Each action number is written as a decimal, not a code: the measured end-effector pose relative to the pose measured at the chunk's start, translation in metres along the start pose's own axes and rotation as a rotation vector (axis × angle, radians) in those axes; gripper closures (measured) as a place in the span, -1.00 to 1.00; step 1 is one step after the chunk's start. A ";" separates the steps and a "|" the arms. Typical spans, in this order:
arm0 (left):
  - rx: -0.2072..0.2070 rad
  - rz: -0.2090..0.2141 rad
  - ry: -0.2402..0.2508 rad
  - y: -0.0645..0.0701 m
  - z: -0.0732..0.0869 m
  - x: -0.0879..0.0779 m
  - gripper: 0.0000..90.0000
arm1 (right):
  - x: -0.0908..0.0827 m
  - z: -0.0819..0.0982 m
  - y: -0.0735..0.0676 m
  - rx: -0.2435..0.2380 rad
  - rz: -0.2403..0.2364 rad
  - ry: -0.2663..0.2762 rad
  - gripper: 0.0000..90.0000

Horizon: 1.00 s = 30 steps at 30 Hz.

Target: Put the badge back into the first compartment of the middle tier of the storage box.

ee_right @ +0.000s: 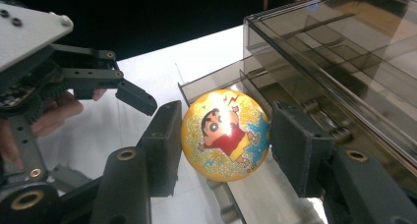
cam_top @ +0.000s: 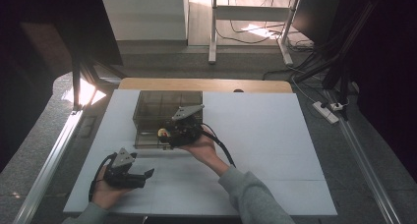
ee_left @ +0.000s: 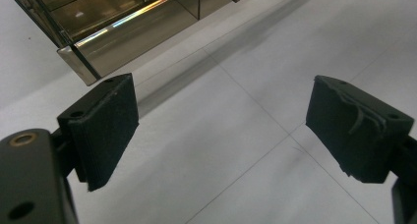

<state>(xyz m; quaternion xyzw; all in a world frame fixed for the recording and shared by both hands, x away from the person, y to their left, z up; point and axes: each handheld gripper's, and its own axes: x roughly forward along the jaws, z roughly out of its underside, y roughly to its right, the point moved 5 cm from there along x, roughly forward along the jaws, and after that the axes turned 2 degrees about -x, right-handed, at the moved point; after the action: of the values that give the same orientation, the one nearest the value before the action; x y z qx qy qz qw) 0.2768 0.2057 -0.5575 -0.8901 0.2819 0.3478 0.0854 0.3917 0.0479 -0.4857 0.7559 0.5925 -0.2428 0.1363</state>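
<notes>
Dim room around my white tabletop (cam_top: 265, 150); sunlight fell on the floor beyond. Glare glinted off the smoky plastic box (ee_left: 123, 22) and the ball (ee_right: 225, 134). My claws cast soft shadows; near parts blurred.

Ball (ee_right: 225, 135): glittery yellow, cartoon boy in red shirt, blue splash; box (ee_right: 339, 62): smoky transparent brown; tabletop (cam_top: 265, 135): white; tongs (ee_right: 223, 145): black

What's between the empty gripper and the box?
Nothing but bare white table. In the left gripper view, the open left gripper looks across that bare stretch to the smoky clear plastic box.
</notes>
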 end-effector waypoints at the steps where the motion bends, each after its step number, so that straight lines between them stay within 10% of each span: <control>1: 0.000 0.001 0.000 0.000 0.000 0.000 -0.71 | 0.003 -0.001 0.000 -0.003 -0.001 -0.004 0.03; 30: 0.005 0.008 -0.001 0.000 0.001 0.000 -0.71 | 0.055 -0.014 0.000 -0.008 0.014 -0.046 -0.09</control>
<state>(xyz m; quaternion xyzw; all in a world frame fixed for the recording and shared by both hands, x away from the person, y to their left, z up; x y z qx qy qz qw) 0.2758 0.2058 -0.5578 -0.8885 0.2863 0.3480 0.0866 0.4043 0.1010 -0.5027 0.7537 0.5849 -0.2566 0.1548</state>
